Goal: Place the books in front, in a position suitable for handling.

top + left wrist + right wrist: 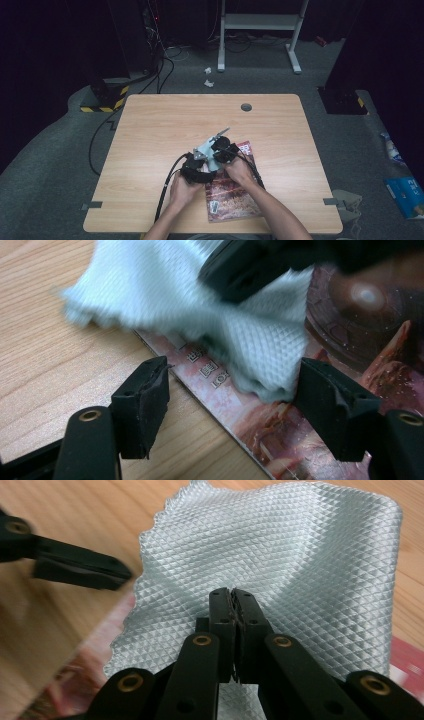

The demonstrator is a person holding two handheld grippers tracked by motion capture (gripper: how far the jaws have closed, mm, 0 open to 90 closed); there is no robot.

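A pale grey-blue cloth (300, 555) with a diamond weave hangs over the left edge of a reddish magazine (235, 192) on the wooden table (165, 120). My right gripper (234, 600) is shut on the cloth, pinching a fold near its middle. In the high view the right gripper (220, 150) sits above the magazine's top left corner, holding the cloth (204, 149). My left gripper (240, 400) is open just below the cloth (260, 355), over the magazine's (280, 430) edge. The cloth's lower edge dips between its jaws without the pads pressing on it.
A round grey cable hole (246, 107) sits near the table's far edge. A black cable (167, 185) trails off the front left. Beyond the table, on the floor, stand a white metal frame (260, 22) and black-and-yellow-marked bases (102, 102).
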